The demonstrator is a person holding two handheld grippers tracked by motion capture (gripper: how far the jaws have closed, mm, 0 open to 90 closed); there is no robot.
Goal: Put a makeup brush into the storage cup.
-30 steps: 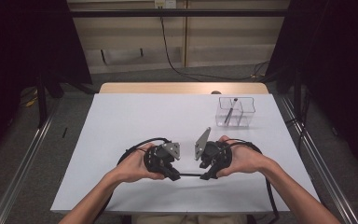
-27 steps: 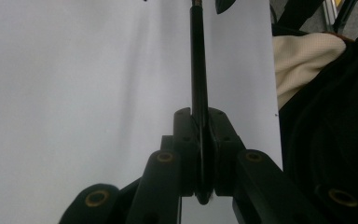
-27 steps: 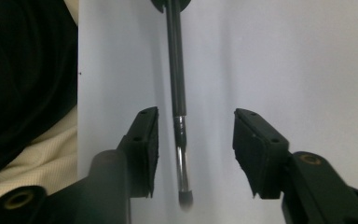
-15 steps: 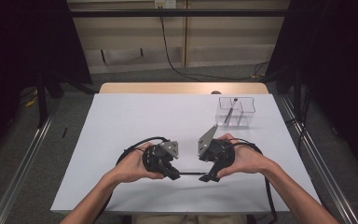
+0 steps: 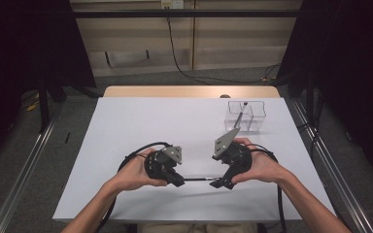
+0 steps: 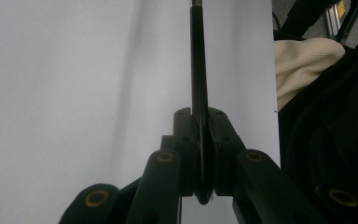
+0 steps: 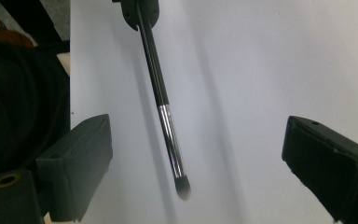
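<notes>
Right hand-held gripper (image 5: 223, 182) has just been opening and its jaws now stand wide around the brush (image 7: 165, 109) without touching it, so the clenched left hand-held gripper (image 5: 177, 180) alone holds it, level above the worktop's (image 5: 141, 121) near edge.

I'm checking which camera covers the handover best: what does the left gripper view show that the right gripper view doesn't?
Left gripper view: the left gripper shut on the brush, its fingers pressed against the black handle.

Right gripper view: the brush's silver ferrule and bristle tip, free between the right gripper's wide-apart fingers, whose jaws have just been opening.

Both: the black handle over the white table and dark clothing at the table's edge.
</notes>
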